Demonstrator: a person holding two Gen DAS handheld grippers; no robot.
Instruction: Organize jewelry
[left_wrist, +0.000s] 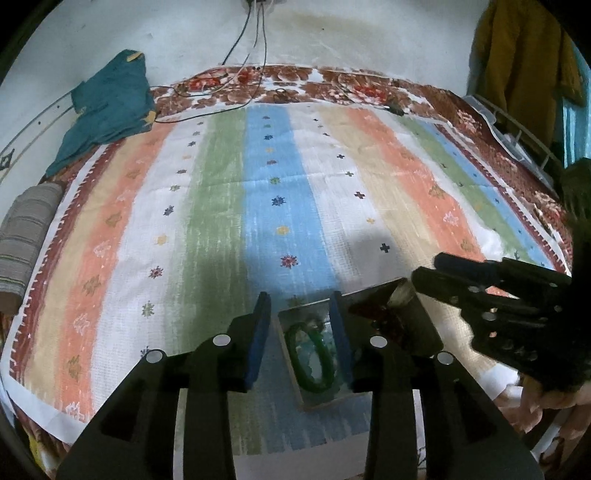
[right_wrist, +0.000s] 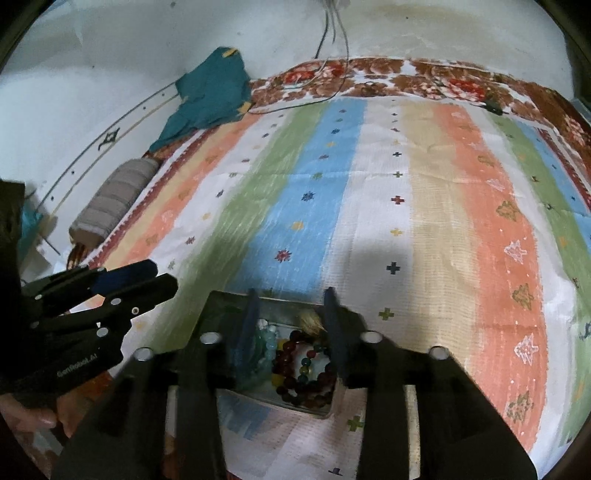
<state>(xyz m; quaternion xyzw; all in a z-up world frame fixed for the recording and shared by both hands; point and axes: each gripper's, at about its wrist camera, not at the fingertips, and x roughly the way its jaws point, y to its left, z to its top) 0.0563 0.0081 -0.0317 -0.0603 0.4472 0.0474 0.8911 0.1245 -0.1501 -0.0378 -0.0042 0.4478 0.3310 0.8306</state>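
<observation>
One metal jewelry tray (right_wrist: 214, 306); one green bangle (left_wrist: 308, 356); two beaded bracelets (right_wrist: 303, 369); one teal garment (left_wrist: 107, 107); one rolled mat (right_wrist: 118, 195); two grippers (right_wrist: 290, 321).

**Dim room, strong fisheye bend, soft focus close to the lens**

Both views are dim, with a cold colour cast. The far half of the striped bedcover (left_wrist: 295, 177) is lit evenly; a broad soft shadow covers its near edge in both views. The bedcover's edges curve strongly and the frame corners are black. The left gripper (left_wrist: 301, 332) and right gripper (right_wrist: 291, 325) look dark and slightly blurred. No glare shows.
</observation>
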